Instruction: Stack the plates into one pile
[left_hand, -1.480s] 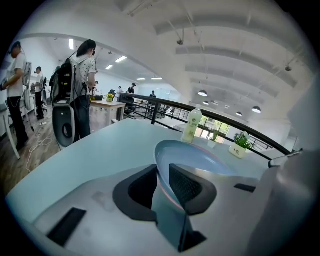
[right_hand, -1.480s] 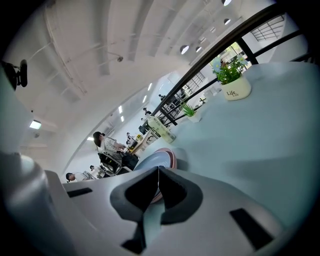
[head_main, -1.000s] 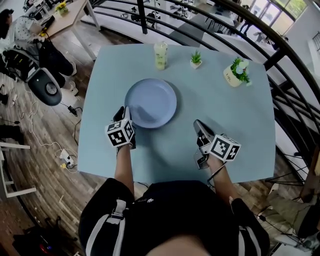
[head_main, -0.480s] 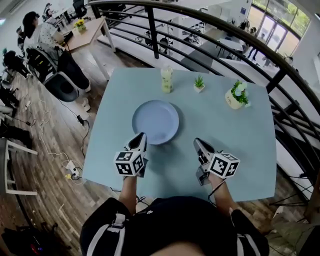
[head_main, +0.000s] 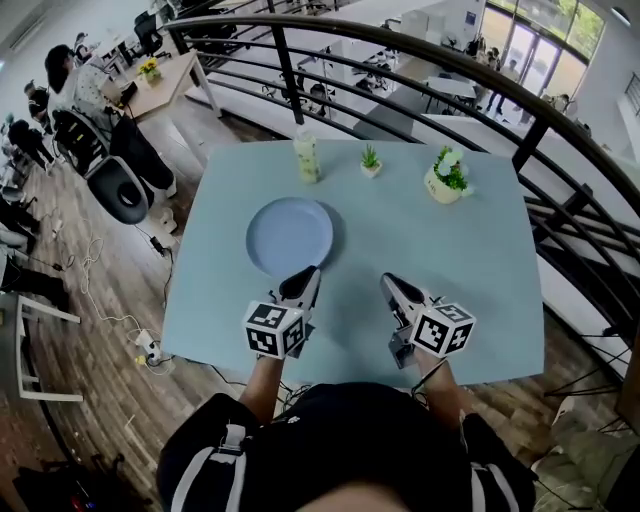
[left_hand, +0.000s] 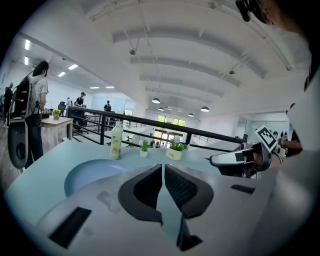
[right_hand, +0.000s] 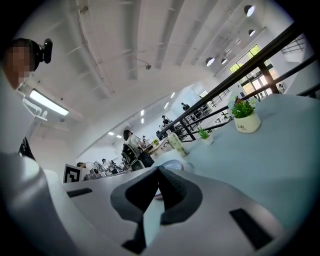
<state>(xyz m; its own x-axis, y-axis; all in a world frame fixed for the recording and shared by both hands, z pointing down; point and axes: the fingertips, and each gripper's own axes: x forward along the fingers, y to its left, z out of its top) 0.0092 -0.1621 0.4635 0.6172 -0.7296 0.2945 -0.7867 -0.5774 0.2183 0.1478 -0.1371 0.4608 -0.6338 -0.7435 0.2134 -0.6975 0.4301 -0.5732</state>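
One pale blue plate (head_main: 290, 236) lies on the left half of the light blue table (head_main: 455, 250); I see no other plate. My left gripper (head_main: 302, 284) is shut and empty, its tips just off the plate's near rim. My right gripper (head_main: 390, 284) is also shut and empty, over bare table to the plate's right. In the left gripper view the plate (left_hand: 90, 172) lies left of the closed jaws (left_hand: 163, 168), and the right gripper (left_hand: 240, 159) shows at the right. In the right gripper view the plate (right_hand: 172, 164) peeks from behind the closed jaws (right_hand: 158, 170).
At the table's far edge stand a pale green bottle (head_main: 306, 158), a small potted plant (head_main: 371, 162) and a larger pot with flowers (head_main: 445, 178). A black railing (head_main: 400, 50) runs behind the table. People sit at a desk (head_main: 150, 85) to the far left.
My left gripper has moved from the plate's left rim to its near rim, closer to the right gripper. The right gripper has hardly moved. The head camera has shifted.
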